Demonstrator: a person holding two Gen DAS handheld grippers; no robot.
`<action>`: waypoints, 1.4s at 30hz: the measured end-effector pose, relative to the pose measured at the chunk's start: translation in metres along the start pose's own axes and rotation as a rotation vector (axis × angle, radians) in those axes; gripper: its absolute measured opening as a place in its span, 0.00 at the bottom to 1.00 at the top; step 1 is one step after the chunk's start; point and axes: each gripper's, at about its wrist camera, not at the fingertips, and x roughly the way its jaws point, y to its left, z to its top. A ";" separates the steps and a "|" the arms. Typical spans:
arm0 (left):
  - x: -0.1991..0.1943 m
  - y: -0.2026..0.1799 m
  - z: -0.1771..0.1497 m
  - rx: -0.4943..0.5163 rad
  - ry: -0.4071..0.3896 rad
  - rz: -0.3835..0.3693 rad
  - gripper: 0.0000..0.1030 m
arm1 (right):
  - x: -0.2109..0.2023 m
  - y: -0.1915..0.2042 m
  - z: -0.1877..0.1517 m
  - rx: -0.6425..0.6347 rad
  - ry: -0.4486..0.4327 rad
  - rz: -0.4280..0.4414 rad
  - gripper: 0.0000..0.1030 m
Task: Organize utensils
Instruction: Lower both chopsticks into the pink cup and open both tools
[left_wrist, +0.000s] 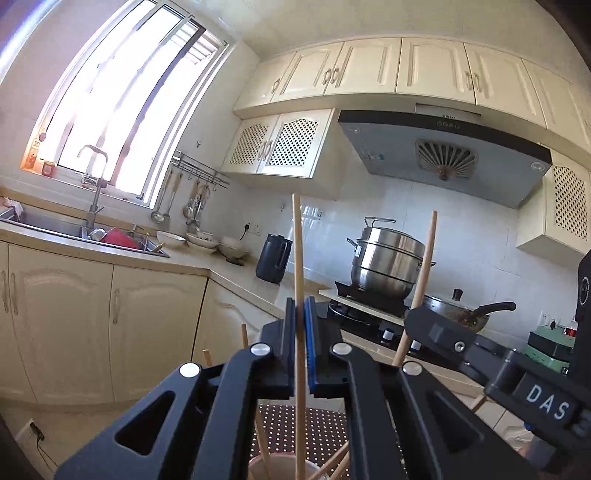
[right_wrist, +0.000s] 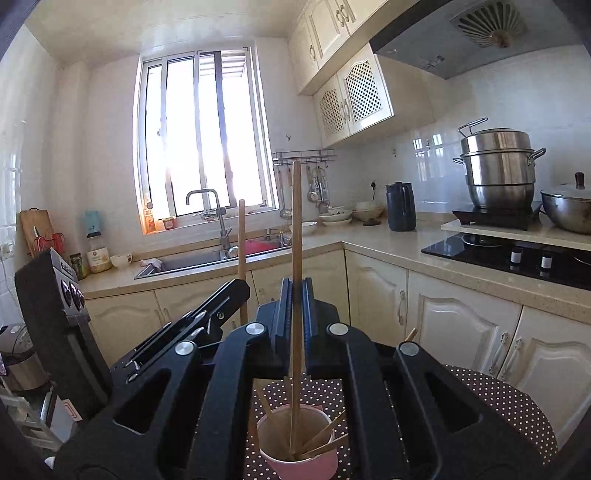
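We see the left gripper (left_wrist: 301, 347) fingers clamped on one upright chopstick (left_wrist: 298, 258), the right gripper (right_wrist: 296, 314) clamped on another chopstick (right_wrist: 295, 229), both above the pink cup (right_wrist: 299, 443) of chopsticks.

Both chopsticks (right_wrist: 295, 258) clamped upright in the jaws look like pale, matt, smooth wood. Below the jaws, the cup (right_wrist: 299, 443) seems paper, pink outside, dull tan within. It stands on dotted brown cloth (right_wrist: 498, 402). Beyond the jaws, the steamer pot (right_wrist: 498, 166) is glossy brushed metal; the worktop (right_wrist: 388, 240) is polished speckled stone.
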 end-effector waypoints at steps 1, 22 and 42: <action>0.002 0.000 -0.003 0.004 -0.001 0.009 0.05 | 0.002 -0.001 -0.001 0.000 0.005 -0.001 0.05; -0.007 0.009 -0.041 0.054 0.080 0.018 0.05 | -0.006 0.022 -0.034 -0.082 0.041 0.006 0.06; -0.060 0.013 -0.030 0.073 0.173 0.021 0.34 | -0.030 0.013 -0.048 0.061 0.119 -0.025 0.49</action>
